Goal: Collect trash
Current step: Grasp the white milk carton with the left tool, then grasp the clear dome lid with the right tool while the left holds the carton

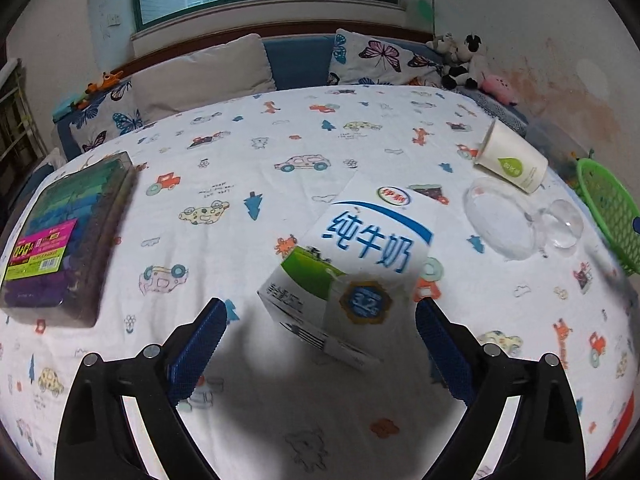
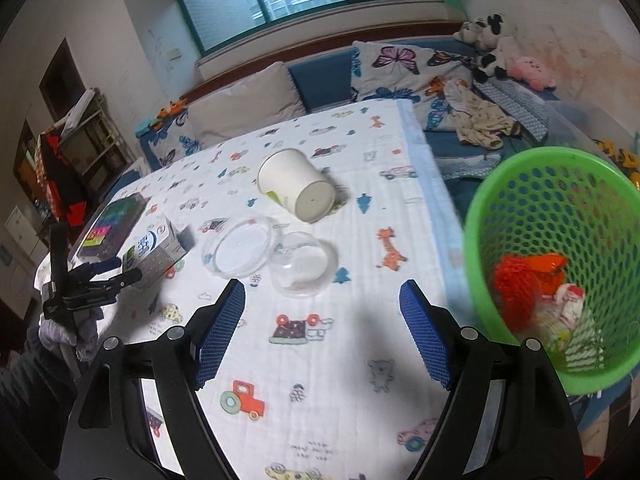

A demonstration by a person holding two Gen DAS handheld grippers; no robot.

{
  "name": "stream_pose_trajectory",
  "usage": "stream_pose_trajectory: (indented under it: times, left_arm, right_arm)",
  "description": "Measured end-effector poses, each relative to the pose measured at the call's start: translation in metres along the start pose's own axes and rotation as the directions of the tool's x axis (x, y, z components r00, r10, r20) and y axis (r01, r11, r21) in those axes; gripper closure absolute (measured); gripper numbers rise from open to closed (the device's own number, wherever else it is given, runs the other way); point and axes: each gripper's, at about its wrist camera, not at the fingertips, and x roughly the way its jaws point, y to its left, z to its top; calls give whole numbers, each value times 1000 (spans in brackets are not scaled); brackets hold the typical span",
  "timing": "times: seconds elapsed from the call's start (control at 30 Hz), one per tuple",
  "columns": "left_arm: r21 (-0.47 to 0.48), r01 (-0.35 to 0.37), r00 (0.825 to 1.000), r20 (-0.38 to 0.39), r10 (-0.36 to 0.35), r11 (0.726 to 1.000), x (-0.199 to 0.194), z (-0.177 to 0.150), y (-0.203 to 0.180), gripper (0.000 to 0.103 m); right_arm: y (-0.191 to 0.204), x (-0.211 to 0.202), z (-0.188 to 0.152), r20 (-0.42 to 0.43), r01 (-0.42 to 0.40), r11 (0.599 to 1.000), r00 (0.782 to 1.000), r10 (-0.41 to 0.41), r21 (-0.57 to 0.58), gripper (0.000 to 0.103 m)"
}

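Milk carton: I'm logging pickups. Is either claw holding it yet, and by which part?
No. The left claw is open around the milk carton without gripping; the right claw is open and empty.

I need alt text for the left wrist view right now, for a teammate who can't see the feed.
The open left claw hangs just short of a milk carton lying on a cartoon-print tablecloth, nothing between its blue pads. A tipped paper cup and a clear plastic container lie to the right near a green basket, and a box of colored items sits at left.

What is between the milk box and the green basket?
The clear plastic container and its lid lie between milk box and green basket, shown in the right wrist view.
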Motion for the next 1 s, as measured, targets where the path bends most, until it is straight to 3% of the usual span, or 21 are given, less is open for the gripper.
stream_pose_trajectory:
  times: [0.5, 0.73, 0.9, 0.97, 1.0]
  left_arm:
    - [9, 36, 999, -2, -36, 999, 21, 2, 2, 11]
    - [8, 44, 999, -8, -44, 999, 23, 5, 1, 11]
    - [21, 41, 999, -17, -40, 999, 26, 7, -3, 11]
    - [27, 39, 999, -14, -39, 999, 27, 8, -5, 16]
    - [31, 42, 999, -13, -41, 999, 27, 9, -5, 17]
  right_arm:
    - [25, 69, 4, -107, 6, 994, 994, -18, -109, 23]
    - [30, 93, 11, -119, 11, 990, 992, -28, -141, 24]
    - [29, 106, 12, -134, 24, 989, 990, -45, -148, 27]
    - [29, 110, 13, -135, 34, 987, 989, -55, -159, 28]
    - [29, 112, 12, -138, 37, 986, 989, -60, -163, 33]
